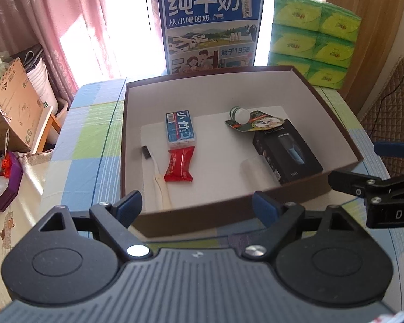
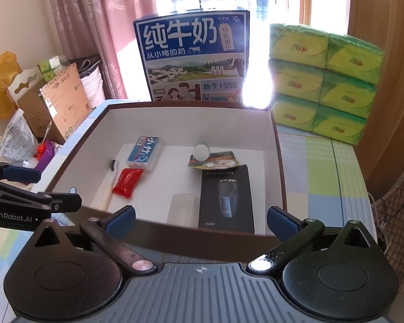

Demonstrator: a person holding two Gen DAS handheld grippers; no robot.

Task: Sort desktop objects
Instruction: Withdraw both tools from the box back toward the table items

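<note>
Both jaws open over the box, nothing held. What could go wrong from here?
1. The clear plastic cup lies on its side against the black shaver box; it is hard to see and could roll if nudged.
2. The small white-capped bottle also lies on its side and may roll.
3. The left gripper and right gripper both hover at the brown box's near wall; dipping could snag it.

Bright daytime pics. Light comes from the window (image 1: 121, 27) at the top, behind the pink curtain (image 1: 54, 21). It's so bright there that it goes all white. In the right wrist pic a big white glare spot sits beside the milk box (image 2: 194, 56), center right. The brown box (image 2: 280, 161) has soft shadows inside, by its walls. Both pics bend at the edges & go dark in the corners. Stuff far left looks a bit blurry. Center is sharp enough to read words.
</note>
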